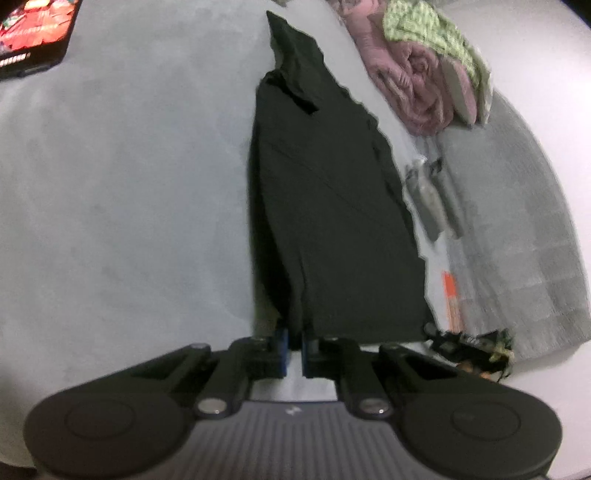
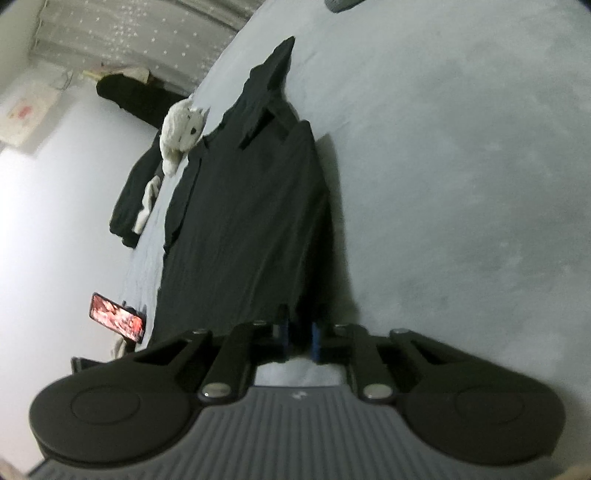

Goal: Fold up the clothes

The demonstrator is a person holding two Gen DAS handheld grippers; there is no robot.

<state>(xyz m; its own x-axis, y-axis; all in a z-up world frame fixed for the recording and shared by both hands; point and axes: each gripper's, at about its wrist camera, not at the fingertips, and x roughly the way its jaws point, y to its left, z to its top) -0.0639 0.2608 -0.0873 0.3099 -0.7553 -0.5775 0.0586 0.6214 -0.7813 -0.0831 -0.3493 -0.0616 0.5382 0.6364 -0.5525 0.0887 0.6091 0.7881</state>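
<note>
Pinching black garment [image 1: 332, 206] hem, left tongs [image 1: 294, 345], right tongs [image 2: 300, 341], no legible writing

Garment [image 1: 325, 206] lies lengthwise on the bed [image 1: 129, 184], running away from the left gripper [image 1: 294, 345] at its near edge; blankets [image 1: 410, 85] right of its far end; phone [image 1: 35, 33] far left; in the right wrist view, right gripper [image 2: 298, 341] at the garment's near edge, stuffed toy [image 2: 183, 129] and a phone [image 2: 117, 317] to its left.

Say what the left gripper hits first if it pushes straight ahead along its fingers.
The black garment: the left gripper already appears shut on its near hem, so it would only push more of that cloth, probably bunching it.
</note>
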